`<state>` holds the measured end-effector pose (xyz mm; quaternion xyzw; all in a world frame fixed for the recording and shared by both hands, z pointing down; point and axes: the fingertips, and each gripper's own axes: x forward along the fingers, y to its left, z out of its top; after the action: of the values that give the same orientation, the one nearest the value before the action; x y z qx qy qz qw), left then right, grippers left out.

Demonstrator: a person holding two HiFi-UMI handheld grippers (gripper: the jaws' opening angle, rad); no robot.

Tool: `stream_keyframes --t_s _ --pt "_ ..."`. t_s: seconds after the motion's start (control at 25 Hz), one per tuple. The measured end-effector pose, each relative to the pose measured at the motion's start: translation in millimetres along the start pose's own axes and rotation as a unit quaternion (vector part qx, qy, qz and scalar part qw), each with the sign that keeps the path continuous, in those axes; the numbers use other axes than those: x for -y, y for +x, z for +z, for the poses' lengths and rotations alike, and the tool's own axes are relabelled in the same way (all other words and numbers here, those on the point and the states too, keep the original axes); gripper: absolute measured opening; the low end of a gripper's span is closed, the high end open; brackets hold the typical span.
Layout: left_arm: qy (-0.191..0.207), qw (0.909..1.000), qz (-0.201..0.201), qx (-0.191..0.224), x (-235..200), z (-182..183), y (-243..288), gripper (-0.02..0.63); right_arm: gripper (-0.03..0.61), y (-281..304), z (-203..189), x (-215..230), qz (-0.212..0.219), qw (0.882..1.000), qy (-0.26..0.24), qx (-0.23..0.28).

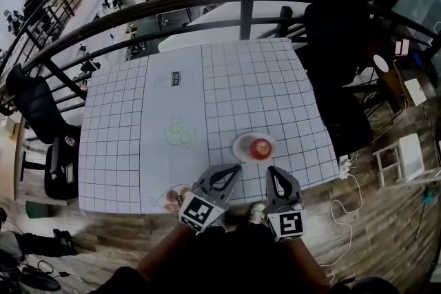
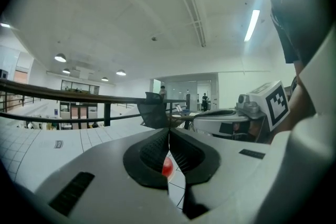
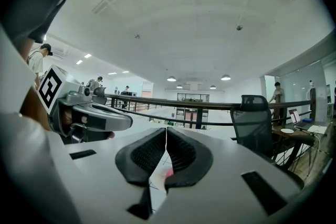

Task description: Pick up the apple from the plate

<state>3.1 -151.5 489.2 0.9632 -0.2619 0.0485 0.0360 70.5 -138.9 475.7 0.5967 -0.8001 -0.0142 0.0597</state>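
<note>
On the plate point(image 1: 238, 148) near the front edge of the table point(image 1: 124, 148), the apple point(image 1: 261, 147) sits just ahead of the left gripper point(image 1: 233, 168) and right gripper point(image 1: 271, 171), both pinched shut on nothing, so I'd open the nearer right one wide before closing in round it.

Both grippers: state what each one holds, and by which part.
Nothing is held. The left gripper and the right gripper both have their jaws shut together on nothing. The apple sits untouched on the plate ahead of them.
</note>
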Motion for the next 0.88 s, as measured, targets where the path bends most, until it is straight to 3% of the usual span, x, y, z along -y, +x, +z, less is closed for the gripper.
stream_keyframes --t_s 0.36,0.68,0.76,0.88 --pt "-0.004 0.9992 0.029 -0.026 4.0 -19.4 29.6 0.023 0.025 21.7 -42.6 13.2 0.055 0.998 -0.005 -0.028" --pt "-0.011 0.9972 0.065 -0.036 -13.6 -35.7 37.6 0.023 0.030 35.6 -68.6 23.8 0.069 0.996 0.003 -0.053" --pt "-0.014 0.9968 0.068 -0.039 -15.3 -39.7 37.7 0.023 0.149 39.1 -76.1 24.7 0.073 0.995 0.005 -0.064" --pt "-0.023 0.9960 0.072 -0.048 -16.3 -45.8 38.0 0.023 0.219 44.9 -90.0 26.3 0.077 0.993 0.012 -0.084"
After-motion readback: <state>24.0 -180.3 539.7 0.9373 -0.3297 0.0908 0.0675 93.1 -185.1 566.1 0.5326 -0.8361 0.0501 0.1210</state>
